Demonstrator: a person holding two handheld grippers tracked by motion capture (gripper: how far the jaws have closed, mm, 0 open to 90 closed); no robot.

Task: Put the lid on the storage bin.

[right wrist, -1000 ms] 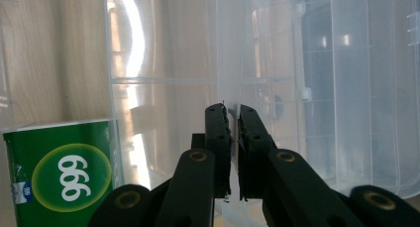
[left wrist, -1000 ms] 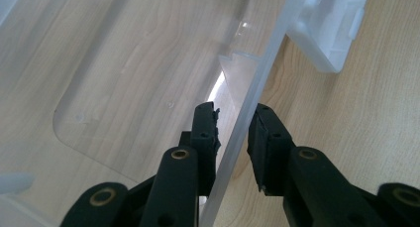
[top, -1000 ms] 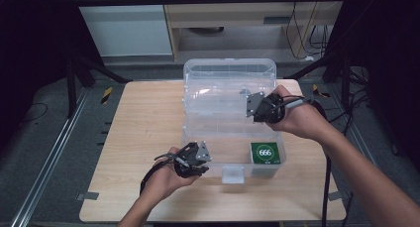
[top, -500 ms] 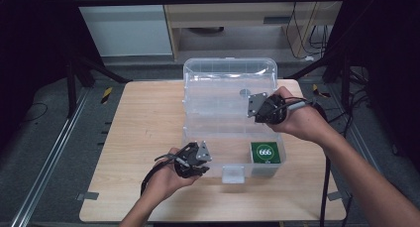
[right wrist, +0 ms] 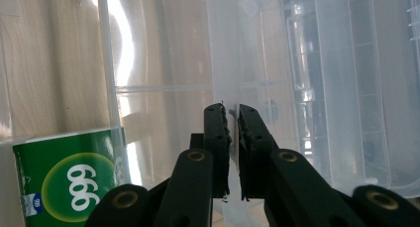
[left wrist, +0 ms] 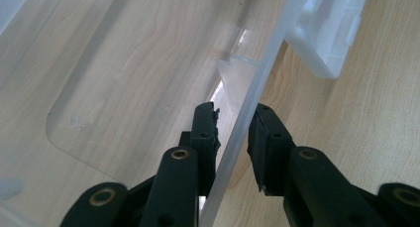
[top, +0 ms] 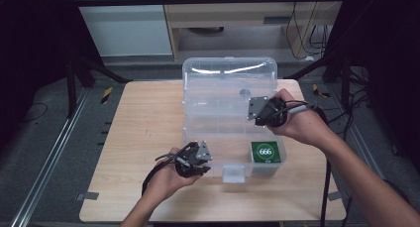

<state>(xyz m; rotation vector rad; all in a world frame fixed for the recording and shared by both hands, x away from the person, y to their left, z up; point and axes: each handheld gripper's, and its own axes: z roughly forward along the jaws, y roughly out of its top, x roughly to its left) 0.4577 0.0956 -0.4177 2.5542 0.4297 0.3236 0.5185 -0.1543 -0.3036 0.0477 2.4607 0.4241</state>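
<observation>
The clear plastic box (top: 229, 113) sits in the middle of the high view on the wooden table (top: 129, 138), its lid swung up toward the top of the frame, and a green packet marked 666 (top: 266, 151) lies in its lower right corner. My left gripper (top: 198, 157) is at the box's near wall, lower centre of that view; in the left gripper view my jaws straddle the thin clear rim (left wrist: 247, 123), one inside and one outside, with a gap showing on the outer side, so I judge them closing but not yet firmly pinching. My right gripper (top: 260, 110) reaches in from the right, and in the right gripper view its jaws are pressed almost together on a thin clear edge (right wrist: 225, 63), probably an inner wall or tray, though the glare makes that hard to tell. I expect the box to be light and nearly empty, stiff along its rims but flexing in its broad walls, and slick under my pads. The rim is where I should hold, near a corner or the white latch (left wrist: 324, 31), gripping gently so the plastic neither slips nor cracks.
</observation>
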